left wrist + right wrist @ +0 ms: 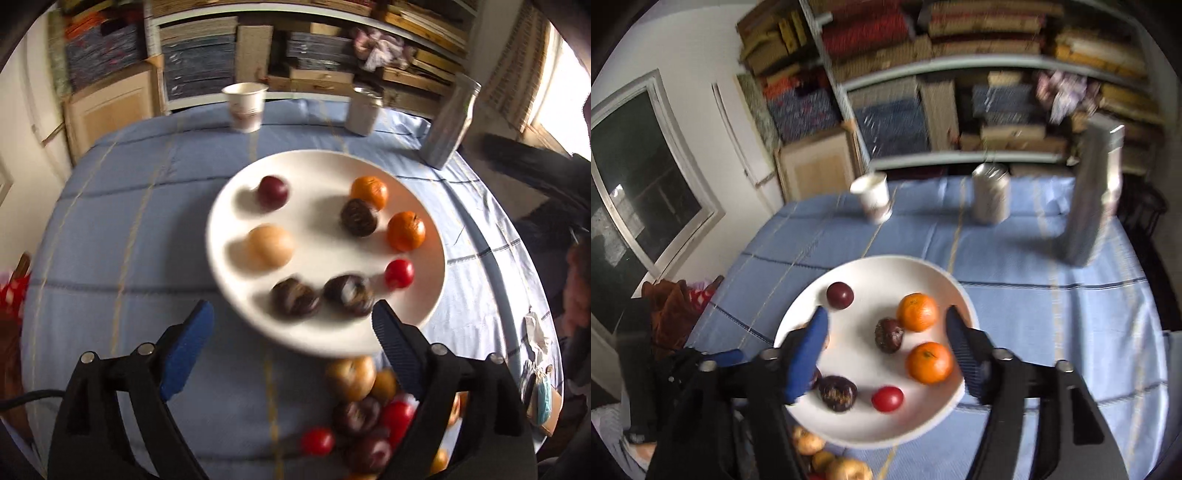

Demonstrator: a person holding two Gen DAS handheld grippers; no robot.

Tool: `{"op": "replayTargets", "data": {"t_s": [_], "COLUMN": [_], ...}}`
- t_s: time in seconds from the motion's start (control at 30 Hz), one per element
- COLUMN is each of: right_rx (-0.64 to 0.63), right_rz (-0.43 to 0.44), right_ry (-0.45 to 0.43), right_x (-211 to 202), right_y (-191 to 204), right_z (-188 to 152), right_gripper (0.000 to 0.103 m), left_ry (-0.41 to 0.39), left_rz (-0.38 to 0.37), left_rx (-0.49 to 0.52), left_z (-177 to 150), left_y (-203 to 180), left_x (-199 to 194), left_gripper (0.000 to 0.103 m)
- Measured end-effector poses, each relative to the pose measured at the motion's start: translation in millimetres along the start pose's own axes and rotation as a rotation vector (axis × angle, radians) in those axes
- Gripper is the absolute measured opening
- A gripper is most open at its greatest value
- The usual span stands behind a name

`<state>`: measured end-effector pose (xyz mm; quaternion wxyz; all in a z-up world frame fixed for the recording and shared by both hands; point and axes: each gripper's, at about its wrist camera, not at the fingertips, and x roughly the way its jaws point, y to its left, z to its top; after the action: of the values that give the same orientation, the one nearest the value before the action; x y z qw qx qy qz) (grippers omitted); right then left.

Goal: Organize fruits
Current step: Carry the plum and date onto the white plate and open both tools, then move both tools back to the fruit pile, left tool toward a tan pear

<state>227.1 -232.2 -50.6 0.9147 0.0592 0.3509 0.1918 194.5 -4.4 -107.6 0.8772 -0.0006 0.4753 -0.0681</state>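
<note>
here, both grippers' fingers released over a white plate point(258, 325) on the blue checked tablecloth point(110, 221), crammed shelves point(960, 66) behind.

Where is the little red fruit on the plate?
The little red fruit sits near the right edge of the white plate in the left wrist view, just below an orange and right of a dark fruit.

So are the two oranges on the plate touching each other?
Apart. The right wrist view shows bare white plate between the far orange and the near orange.
</note>
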Motion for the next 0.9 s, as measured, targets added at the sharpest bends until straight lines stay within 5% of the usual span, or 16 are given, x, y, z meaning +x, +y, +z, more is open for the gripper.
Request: {"op": "replayTargets", "data": {"t_s": [0.1, 0.43, 0.9], "right_rx": [0.006, 0.149, 0.080], "right_rz": [-0.043, -0.047, -0.089], "right_ry": [-0.002, 0.228, 0.265], "right_x": [-28, -64, -89], "right_y": [-2, -15, -6], "right_z": [-29, -155, -175], "right_gripper": [0.086, 0.087, 0.087], "left_ry": [0.029, 0.135, 0.156], "left_rz": [0.029, -0.013, -0.023], "left_rx": [-0.031, 0.012, 0.087], "left_z": [-27, -116, -132], "left_y": [12, -6, -34], "left_x": [-14, -36, -19], "left_gripper": [0.086, 0.086, 0.086]}}
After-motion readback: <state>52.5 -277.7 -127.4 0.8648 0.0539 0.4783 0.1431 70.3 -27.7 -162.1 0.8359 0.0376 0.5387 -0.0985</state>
